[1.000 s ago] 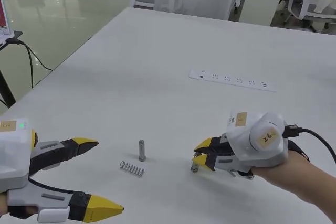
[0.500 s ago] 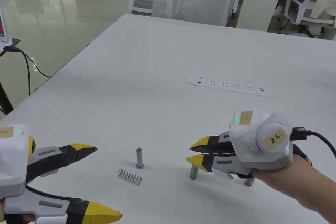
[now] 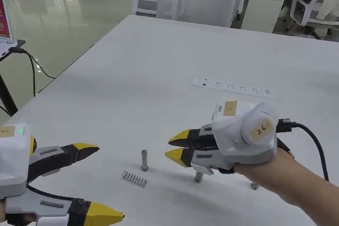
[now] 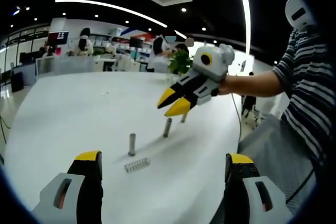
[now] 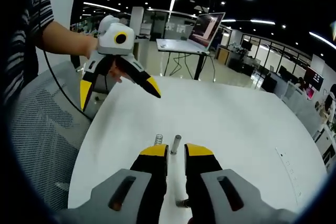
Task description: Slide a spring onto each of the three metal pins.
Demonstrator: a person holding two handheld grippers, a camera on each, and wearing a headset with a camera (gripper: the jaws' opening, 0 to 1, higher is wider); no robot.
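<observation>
Though seemingly done with sprung pin (image 3: 198,177) and its neighbour (image 3: 255,186), lacks the third: bare pin (image 3: 144,160) upright toward the desk's (image 3: 159,67) near edge, loose spring (image 3: 134,178) lying just beside. Holds right gripper (image 3: 168,147) narrowly parted, empty; left gripper (image 3: 110,181) spread wide. Next, must pinch spring and thread.

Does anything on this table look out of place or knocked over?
Nothing looks damaged. One spring lies on its side on the table, loose beside a bare upright pin. That fits the job: it simply isn't on the pin yet.
</observation>
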